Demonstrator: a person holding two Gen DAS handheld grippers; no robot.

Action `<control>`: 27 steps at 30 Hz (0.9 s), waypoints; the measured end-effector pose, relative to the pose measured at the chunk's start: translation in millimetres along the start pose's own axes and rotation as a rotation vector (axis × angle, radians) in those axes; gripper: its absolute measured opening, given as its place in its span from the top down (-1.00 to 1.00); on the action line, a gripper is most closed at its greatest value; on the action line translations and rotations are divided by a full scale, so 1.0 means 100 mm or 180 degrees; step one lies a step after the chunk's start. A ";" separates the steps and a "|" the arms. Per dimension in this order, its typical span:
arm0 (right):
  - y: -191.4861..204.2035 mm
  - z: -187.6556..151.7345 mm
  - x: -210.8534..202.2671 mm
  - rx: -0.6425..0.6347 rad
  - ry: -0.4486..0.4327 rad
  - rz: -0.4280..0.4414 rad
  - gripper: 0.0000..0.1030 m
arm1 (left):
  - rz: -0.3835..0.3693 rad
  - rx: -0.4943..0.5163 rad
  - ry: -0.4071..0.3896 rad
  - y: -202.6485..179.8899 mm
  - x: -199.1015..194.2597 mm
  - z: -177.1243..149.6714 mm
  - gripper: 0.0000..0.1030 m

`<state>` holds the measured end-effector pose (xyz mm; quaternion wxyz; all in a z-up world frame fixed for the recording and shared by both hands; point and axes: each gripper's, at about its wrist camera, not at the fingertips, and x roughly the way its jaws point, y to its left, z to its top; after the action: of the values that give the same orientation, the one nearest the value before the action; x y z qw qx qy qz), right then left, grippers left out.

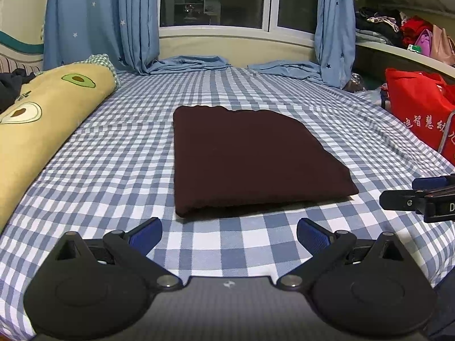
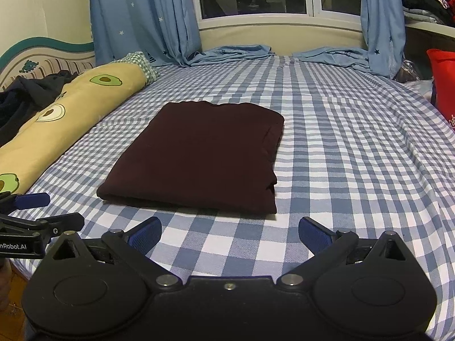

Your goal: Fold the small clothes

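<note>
A dark maroon garment (image 1: 250,159) lies folded into a neat rectangle on the blue-and-white checked bed sheet (image 1: 113,170). It also shows in the right wrist view (image 2: 196,156). My left gripper (image 1: 229,234) is open and empty, just short of the garment's near edge. My right gripper (image 2: 230,233) is open and empty, also just short of the near edge. The right gripper's fingers (image 1: 409,199) show at the right edge of the left wrist view. The left gripper's fingers (image 2: 42,210) show at the left edge of the right wrist view.
A long yellow avocado-print pillow (image 1: 42,130) lies along the bed's left side, with dark clothes (image 2: 25,96) behind it. Blue star curtains (image 1: 99,20) hang at the window. A red bag (image 1: 421,108) stands at the right, under shelves with clothes and bags (image 1: 412,34).
</note>
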<state>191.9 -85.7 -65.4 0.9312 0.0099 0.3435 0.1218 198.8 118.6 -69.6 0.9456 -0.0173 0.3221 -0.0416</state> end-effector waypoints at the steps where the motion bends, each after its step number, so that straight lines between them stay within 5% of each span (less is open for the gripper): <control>1: 0.00 0.00 0.00 -0.0003 -0.0001 -0.0001 -0.99 | 0.0005 0.0005 -0.0003 0.00 0.00 0.01 -0.99; 23: 0.03 -0.01 0.03 -0.0039 0.0037 0.0004 -0.98 | -0.0049 -0.0018 -0.0133 0.03 -0.05 0.03 -0.99; 27: 0.03 -0.02 0.03 -0.0036 0.0043 0.0001 -0.99 | -0.0201 -0.0087 -0.0164 0.05 -0.10 0.03 -0.99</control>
<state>192.8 -82.5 -68.5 0.9289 0.0038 0.3491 0.1240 192.9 124.9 -61.5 0.9515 -0.0415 0.2974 -0.0666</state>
